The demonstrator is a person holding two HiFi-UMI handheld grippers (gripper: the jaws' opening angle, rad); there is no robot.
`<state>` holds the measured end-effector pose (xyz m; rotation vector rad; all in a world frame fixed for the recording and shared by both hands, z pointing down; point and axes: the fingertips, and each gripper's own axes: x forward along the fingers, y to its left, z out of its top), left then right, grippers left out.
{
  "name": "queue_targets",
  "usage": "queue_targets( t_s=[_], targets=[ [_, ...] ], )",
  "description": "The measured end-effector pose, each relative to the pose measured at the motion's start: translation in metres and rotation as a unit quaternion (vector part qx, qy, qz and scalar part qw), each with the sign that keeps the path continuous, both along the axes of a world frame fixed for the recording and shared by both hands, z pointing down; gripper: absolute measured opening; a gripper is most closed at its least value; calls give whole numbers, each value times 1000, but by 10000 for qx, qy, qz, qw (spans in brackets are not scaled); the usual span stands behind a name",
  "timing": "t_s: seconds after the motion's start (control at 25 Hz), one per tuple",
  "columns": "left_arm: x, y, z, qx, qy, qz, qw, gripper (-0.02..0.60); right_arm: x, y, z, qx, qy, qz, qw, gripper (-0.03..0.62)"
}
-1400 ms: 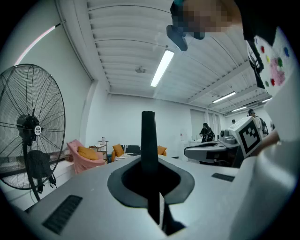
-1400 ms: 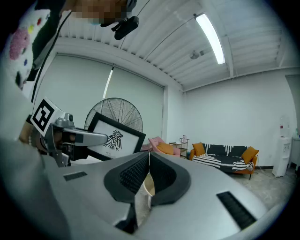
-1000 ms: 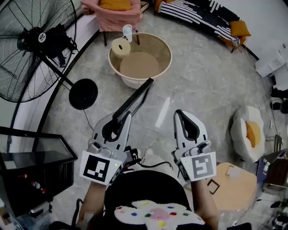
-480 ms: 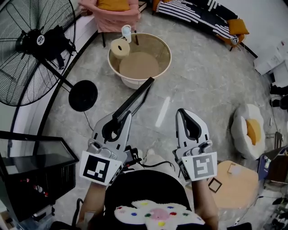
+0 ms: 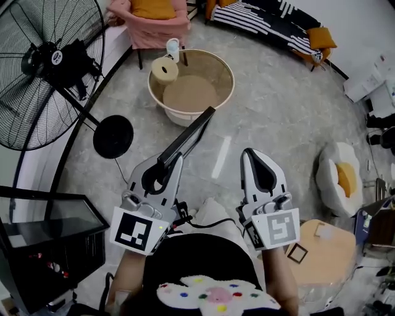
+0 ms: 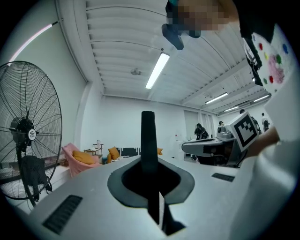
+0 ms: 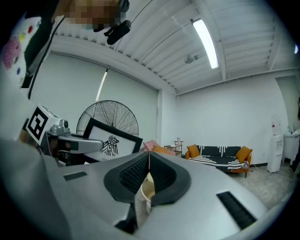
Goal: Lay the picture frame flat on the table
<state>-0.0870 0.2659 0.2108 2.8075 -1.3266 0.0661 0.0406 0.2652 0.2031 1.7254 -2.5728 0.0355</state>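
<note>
In the head view the picture frame [image 5: 188,137] shows only its dark edge, its face unseen, and its near end is hidden between the jaws of the left gripper [image 5: 171,160]. In the right gripper view that gripper covers the frame's left lower part, and the frame hides the lower part of the fan [image 7: 110,110] behind it. The head view's left and top edges cut off the fan; its top edge cuts the pink armchair [image 5: 160,28] and striped sofa [image 5: 259,18]. The right gripper [image 5: 250,154] hides the near left part of the wooden table [image 5: 327,253], where 2 small items [image 5: 297,252] are too small to tell. The far figures [image 6: 199,130] in the left gripper view are too small to make out.
</note>
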Motion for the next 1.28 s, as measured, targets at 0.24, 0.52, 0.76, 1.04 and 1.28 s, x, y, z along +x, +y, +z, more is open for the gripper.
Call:
queue_targets(
  t_s=[0.24, 0.52, 0.76, 1.04, 1.28],
  targets=[
    [4, -14, -4, 59, 86, -43, 9999, 25, 8, -9, 7, -92, 190, 15, 9998, 35],
    [11, -55, 5, -149, 72, -324, 9993, 25, 16, -57, 20, -100, 402, -287, 9987, 35],
    [30, -112, 11, -193, 29, -485, 9986, 25, 32, -121, 25, -129, 193, -411, 9989, 35],
    [42, -186, 15, 4, -24, -702, 9975, 25, 47, -201, 39, -299, 199, -737, 9966, 35],
    [61, -244, 16, -130, 16, -948, 9954, 25, 66, -267, 42, -401, 62, -963, 9945, 35]
  ],
)
